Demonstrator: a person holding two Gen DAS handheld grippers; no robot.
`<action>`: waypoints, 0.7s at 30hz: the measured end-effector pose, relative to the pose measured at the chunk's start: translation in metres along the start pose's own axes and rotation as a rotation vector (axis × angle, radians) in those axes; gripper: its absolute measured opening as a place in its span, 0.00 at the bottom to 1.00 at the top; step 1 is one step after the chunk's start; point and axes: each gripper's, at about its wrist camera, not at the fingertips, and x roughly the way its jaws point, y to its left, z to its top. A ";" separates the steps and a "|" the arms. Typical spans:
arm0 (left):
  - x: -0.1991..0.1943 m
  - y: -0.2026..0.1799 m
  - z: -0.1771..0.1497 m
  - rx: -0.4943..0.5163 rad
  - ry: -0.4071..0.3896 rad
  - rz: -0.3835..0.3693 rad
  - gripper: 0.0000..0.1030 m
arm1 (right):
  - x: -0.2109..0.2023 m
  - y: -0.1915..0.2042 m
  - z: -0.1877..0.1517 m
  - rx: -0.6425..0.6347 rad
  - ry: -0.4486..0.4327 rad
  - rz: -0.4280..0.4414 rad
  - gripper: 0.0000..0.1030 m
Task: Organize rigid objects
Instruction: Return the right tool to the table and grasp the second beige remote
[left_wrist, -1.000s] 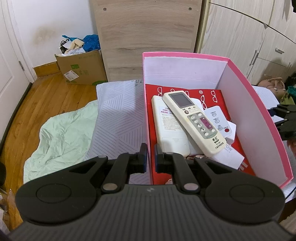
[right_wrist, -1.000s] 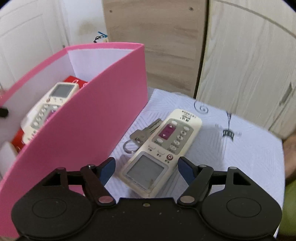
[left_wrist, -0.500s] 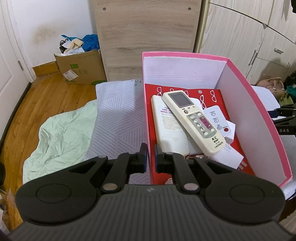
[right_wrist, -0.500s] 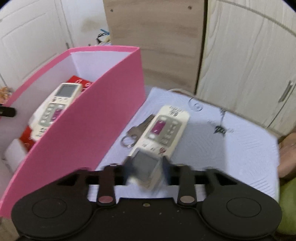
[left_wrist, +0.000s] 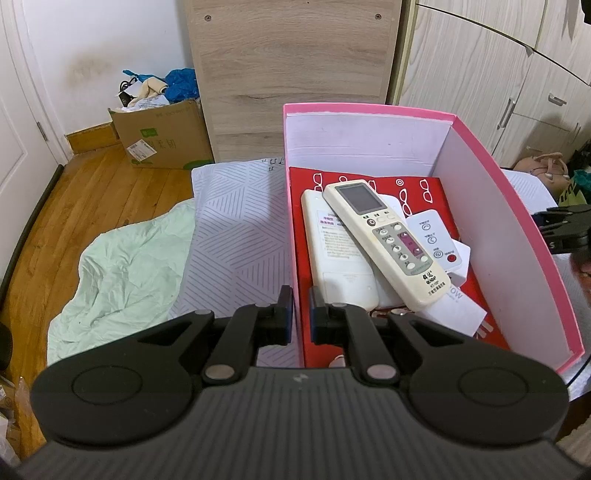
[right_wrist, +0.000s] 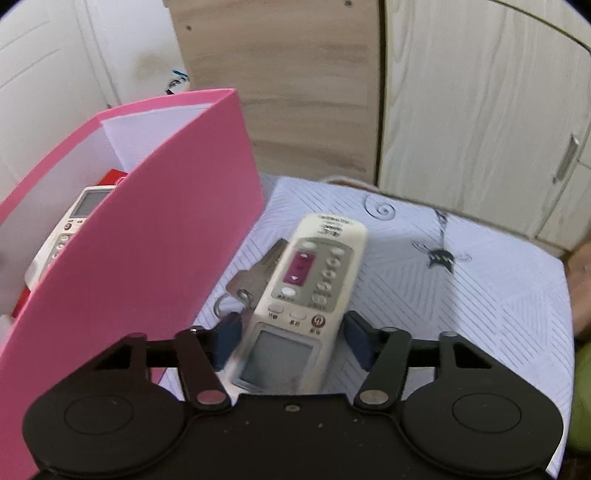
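Pink cardboard forms the box (left_wrist: 524, 236), and the left tool (left_wrist: 301, 310) is clenched on its near left wall, one finger outside and one inside. Only the left wrist view looks down into the box: on a red sheet printed with spectacles (left_wrist: 417, 188) lie a cream air-conditioner remote with a screen (left_wrist: 384, 236), slanting across a white remote turned face down (left_wrist: 332, 254) and, to its right, a small white remote with a red button (left_wrist: 436, 236). All three sit just ahead of that tool and to its right. Left of the tool the same view shows the patterned white cover (left_wrist: 236, 229), a pale green sheet (left_wrist: 125, 266), the wooden floor (left_wrist: 74, 199) and a cardboard carton of clutter (left_wrist: 166, 136). At the right edge a black part of the other tool shows beyond the box.

Only the right wrist view shows what lies outside the box. A second cream remote (right_wrist: 303, 295) rests on the cover right of the pink wall, its screen end reaching back between the fingers of the right tool (right_wrist: 291, 336) and its far end pointing away. The jaws, which have just been opening, stand released with a gap on each side of the remote. A bunch of keys on a ring (right_wrist: 251, 280) lies touching the remote's left side, just ahead of the left finger. The picture is slightly blurred.
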 end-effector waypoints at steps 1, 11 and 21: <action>0.000 0.000 0.000 0.000 0.000 0.000 0.07 | -0.002 -0.002 0.001 0.022 0.035 -0.014 0.59; 0.001 -0.004 -0.002 0.011 -0.002 0.009 0.07 | -0.009 0.002 -0.007 0.001 0.110 -0.042 0.65; -0.001 -0.003 -0.001 0.007 0.000 0.014 0.07 | -0.003 0.004 0.003 -0.030 0.004 -0.106 0.58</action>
